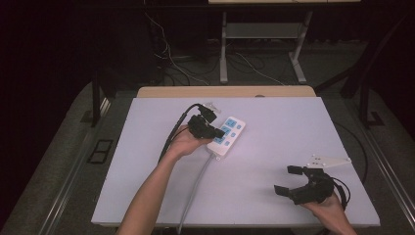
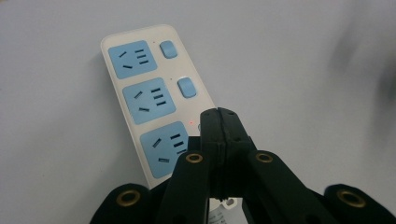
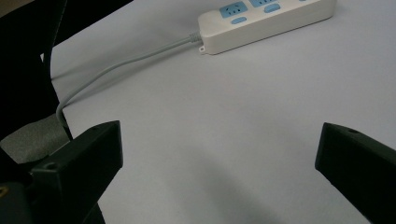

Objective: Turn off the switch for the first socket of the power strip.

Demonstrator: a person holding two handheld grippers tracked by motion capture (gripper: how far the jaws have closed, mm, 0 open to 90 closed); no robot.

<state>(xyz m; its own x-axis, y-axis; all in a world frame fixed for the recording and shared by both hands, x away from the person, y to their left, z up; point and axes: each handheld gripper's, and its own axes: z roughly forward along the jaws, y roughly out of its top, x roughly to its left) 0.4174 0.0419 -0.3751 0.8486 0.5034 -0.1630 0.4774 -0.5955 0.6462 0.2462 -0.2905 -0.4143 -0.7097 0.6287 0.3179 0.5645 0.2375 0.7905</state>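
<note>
Left tool has its two black jaws pressed flat together with nothing between them; in the left gripper view the closed tips sit over the nearest end of the white power strip, beside its third blue socket, where a small red light glows. Whether the tips touch the strip cannot be told. Two blue switch buttons show beside the farther sockets. From the high view the power strip lies slanted near the middle of the white bench, its grey cord running toward the near edge. Right tool is held near the right front corner, well apart from the strip, jaws spread wide and empty. A grey three-cornered plate tops it.
</note>
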